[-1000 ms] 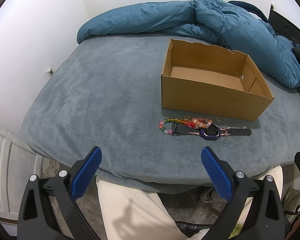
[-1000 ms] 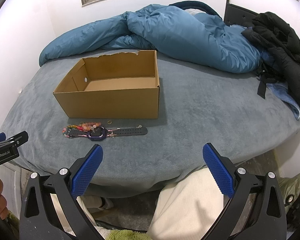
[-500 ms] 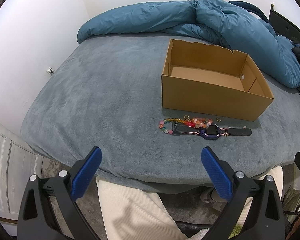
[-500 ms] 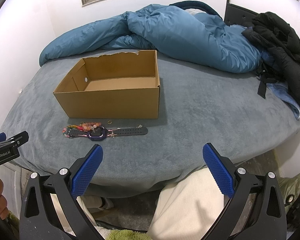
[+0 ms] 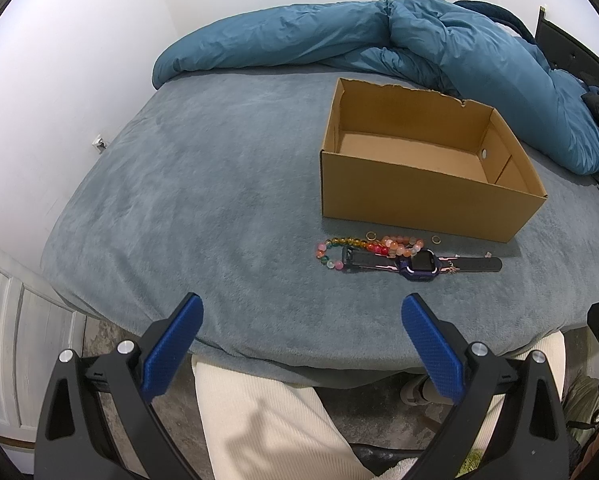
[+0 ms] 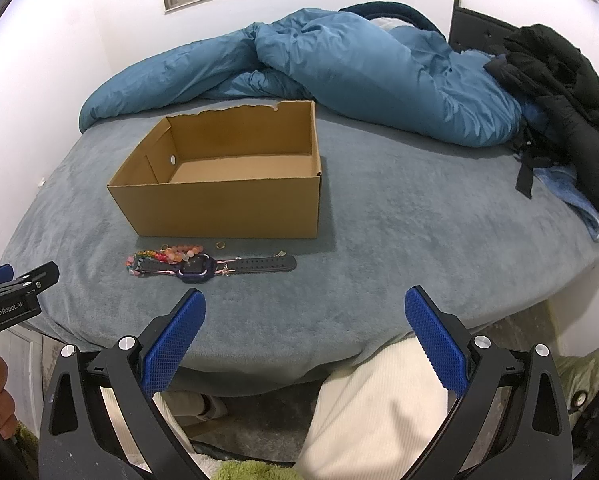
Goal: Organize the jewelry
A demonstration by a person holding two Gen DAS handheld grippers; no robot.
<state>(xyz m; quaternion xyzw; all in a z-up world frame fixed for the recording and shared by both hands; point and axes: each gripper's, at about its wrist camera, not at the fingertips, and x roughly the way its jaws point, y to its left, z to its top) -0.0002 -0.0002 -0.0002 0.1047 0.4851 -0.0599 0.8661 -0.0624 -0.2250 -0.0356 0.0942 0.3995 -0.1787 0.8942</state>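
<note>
A: Stock? Watch (image 5: 419,266), bead bracelets (image 5: 359,246), two rings on the bed (image 5: 219,184), just before the empty box (image 5: 419,200).

B: Left tongs (image 5: 299,320), right tongs (image 6: 305,314): both wide, holding nothing. Advise lifting the watch by its strap first.

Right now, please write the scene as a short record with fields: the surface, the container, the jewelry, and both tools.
surface: bed with grey-blue blanket
container: open cardboard box, nothing visible inside
watch: purple smartwatch with black strap, laid flat in front of the box
beads: colourful bead bracelets, partly under the strap
rings: two small gold rings between beads and box
left tool: open, holds nothing, over the bed edge
right tool: open, holds nothing, over the bed edge
background: blue duvet, black jacket
</note>
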